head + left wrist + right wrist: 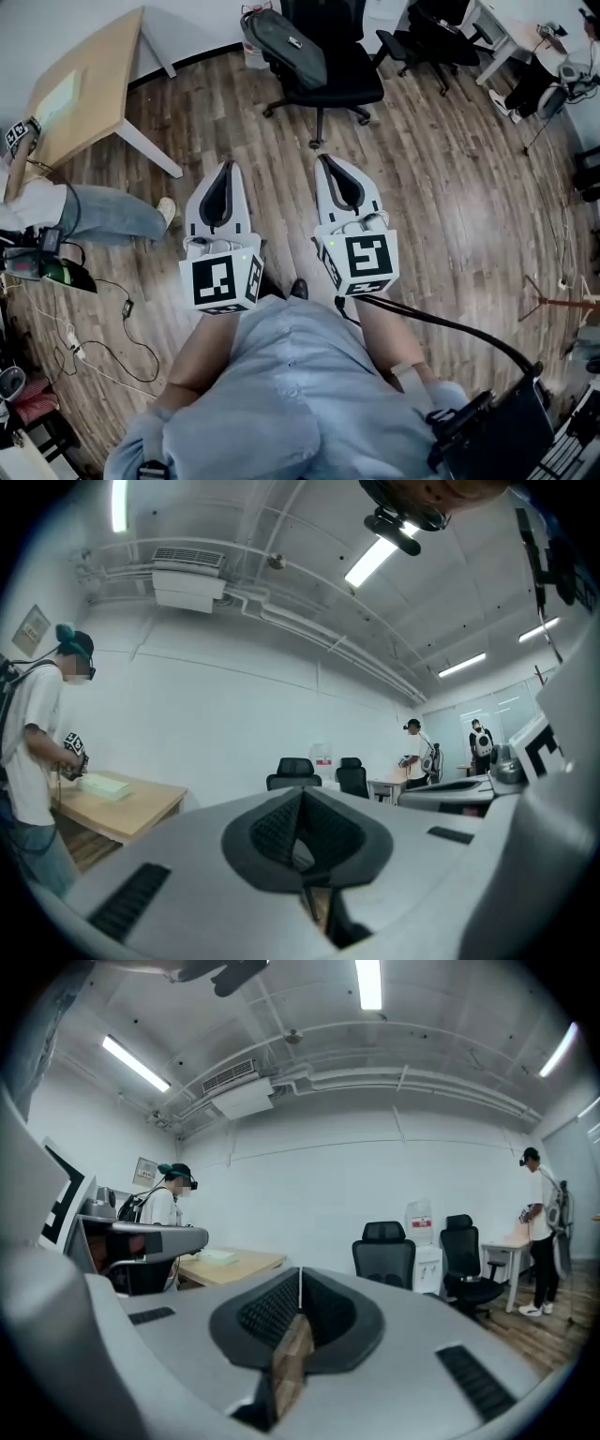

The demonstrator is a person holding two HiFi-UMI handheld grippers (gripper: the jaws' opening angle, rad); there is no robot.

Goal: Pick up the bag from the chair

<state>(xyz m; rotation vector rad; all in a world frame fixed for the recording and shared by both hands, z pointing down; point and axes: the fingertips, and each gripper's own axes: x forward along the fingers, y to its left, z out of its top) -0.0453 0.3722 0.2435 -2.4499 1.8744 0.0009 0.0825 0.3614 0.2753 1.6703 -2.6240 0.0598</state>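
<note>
A grey bag [286,42] lies on the seat of a black office chair [342,80] at the top middle of the head view. Both grippers are held side by side above the wooden floor, well short of the chair and pointing toward it. My left gripper [228,167] is shut with nothing in it, and so is my right gripper [323,159]. In the left gripper view the left gripper [300,794] shows its pads pressed together. The right gripper [300,1274] looks the same in its own view. I cannot make out the bag in either gripper view.
A wooden table [84,84] stands at the left, with a person's leg [108,216] beside it. Cables [103,347] trail over the floor at lower left. More black chairs [427,37] and a desk stand at the top right. A thin stand [553,300] is at the right.
</note>
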